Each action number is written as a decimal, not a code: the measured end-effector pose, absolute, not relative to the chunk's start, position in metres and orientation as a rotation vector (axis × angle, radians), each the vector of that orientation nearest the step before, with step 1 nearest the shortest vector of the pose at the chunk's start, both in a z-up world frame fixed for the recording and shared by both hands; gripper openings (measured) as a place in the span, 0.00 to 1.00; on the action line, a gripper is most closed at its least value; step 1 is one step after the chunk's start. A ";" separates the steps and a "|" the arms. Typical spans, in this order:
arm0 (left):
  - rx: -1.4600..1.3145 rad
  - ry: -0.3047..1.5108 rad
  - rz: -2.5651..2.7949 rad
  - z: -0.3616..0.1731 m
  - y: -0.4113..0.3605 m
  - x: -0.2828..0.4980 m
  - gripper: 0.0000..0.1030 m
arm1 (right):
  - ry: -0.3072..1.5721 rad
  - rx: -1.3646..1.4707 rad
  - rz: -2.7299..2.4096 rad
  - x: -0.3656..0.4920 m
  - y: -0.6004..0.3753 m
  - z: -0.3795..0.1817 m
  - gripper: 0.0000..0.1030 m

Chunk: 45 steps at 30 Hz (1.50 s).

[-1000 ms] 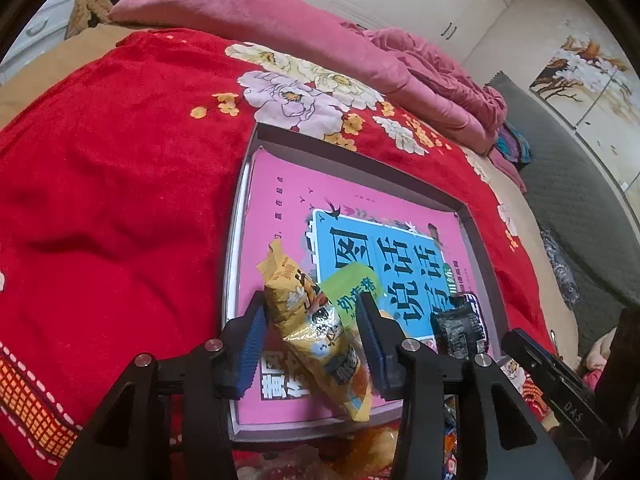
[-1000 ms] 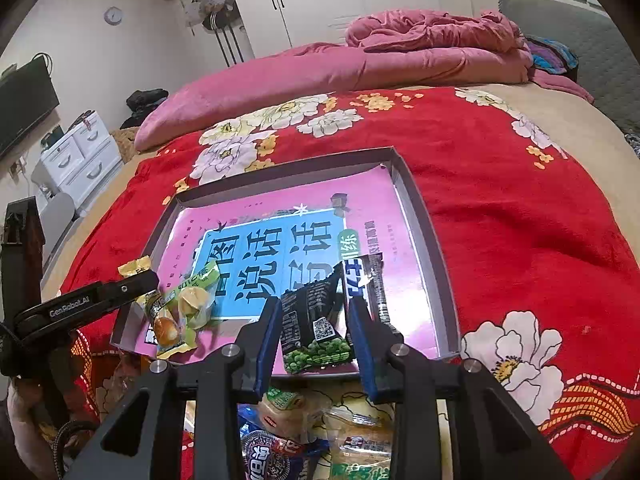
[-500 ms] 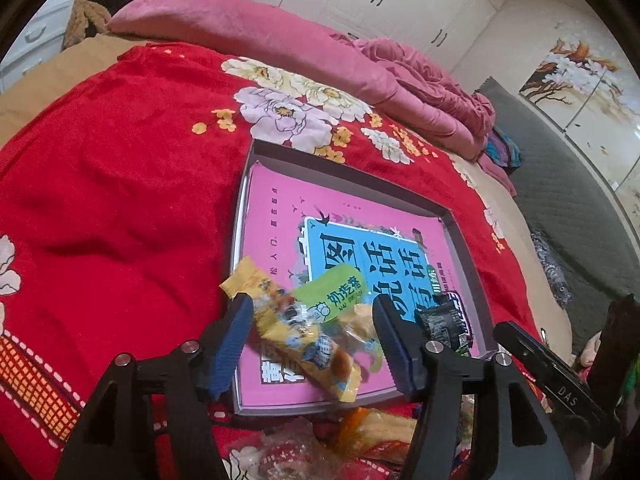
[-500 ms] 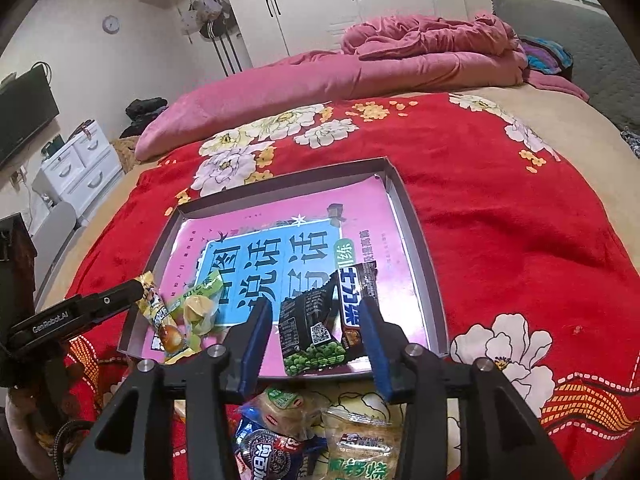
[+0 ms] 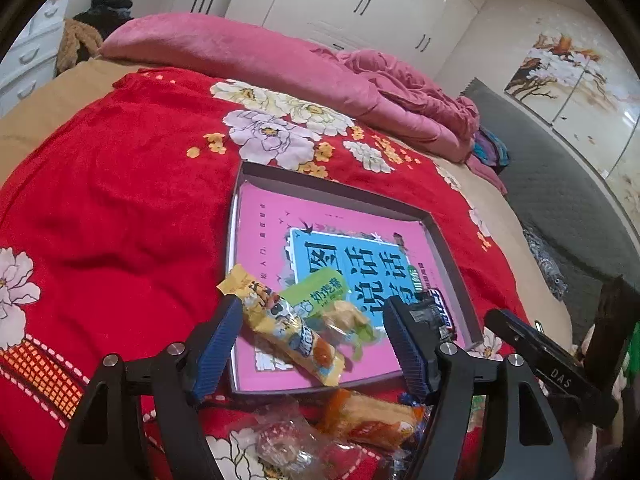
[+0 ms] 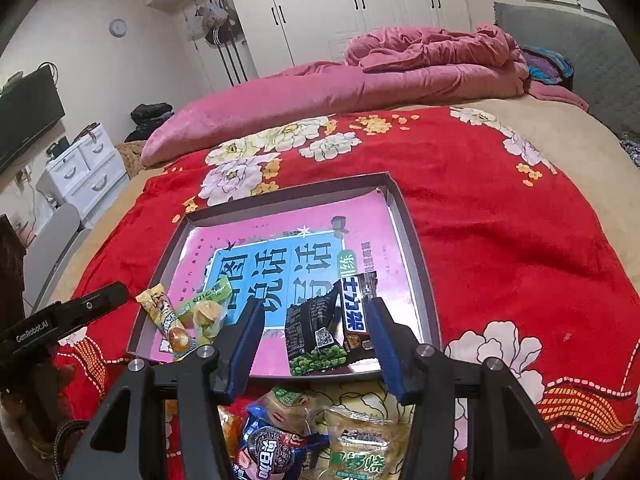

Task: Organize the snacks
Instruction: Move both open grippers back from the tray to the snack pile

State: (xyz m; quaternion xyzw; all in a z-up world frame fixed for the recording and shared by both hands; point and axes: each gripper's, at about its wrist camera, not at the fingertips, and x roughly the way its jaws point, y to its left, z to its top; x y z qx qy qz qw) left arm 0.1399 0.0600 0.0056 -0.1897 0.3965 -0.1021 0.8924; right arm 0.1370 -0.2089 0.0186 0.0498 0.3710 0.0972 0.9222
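A grey tray point(image 5: 332, 184) lined with a pink and blue book cover lies on the red bedspread. In the tray's near left corner a yellow snack bar point(image 5: 288, 328) rests flat beside a green packet point(image 5: 316, 292). My left gripper point(image 5: 312, 344) hovers over them with its jaws opening, and neither pad touches the bar. In the right wrist view a black pea packet point(image 6: 316, 328) and a dark chocolate bar point(image 6: 354, 312) lie at the tray's near edge. My right gripper point(image 6: 314, 344) straddles them, its jaws opening, with gaps on both sides.
Several loose wrapped snacks point(image 6: 288, 440) are heaped on the bedspread just in front of the tray, also seen as an orange packet point(image 5: 368, 416). A pink quilt point(image 6: 360, 80) lies across the far side of the bed. White drawers point(image 6: 84, 172) stand at the left.
Both grippers have widened and let go. The yellow bar dropped from upright between the left pads to flat in the tray. The left gripper pulled back and up.
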 end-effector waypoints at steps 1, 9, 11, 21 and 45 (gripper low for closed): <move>-0.393 0.822 -0.214 0.006 0.060 0.139 0.72 | 0.760 0.101 0.201 0.136 -0.209 0.020 0.52; -0.396 0.806 -0.229 0.015 0.061 0.127 0.72 | 0.749 0.082 0.218 0.131 -0.206 0.026 0.55; -0.390 0.804 -0.236 0.017 0.059 0.124 0.72 | 0.745 0.072 0.222 0.128 -0.204 0.028 0.56; -0.350 0.823 -0.224 0.019 0.046 0.108 0.73 | 0.728 0.043 0.240 0.118 -0.204 0.037 0.61; -0.260 0.812 -0.204 0.026 0.032 0.078 0.73 | 0.702 -0.010 0.271 0.098 -0.203 0.044 0.64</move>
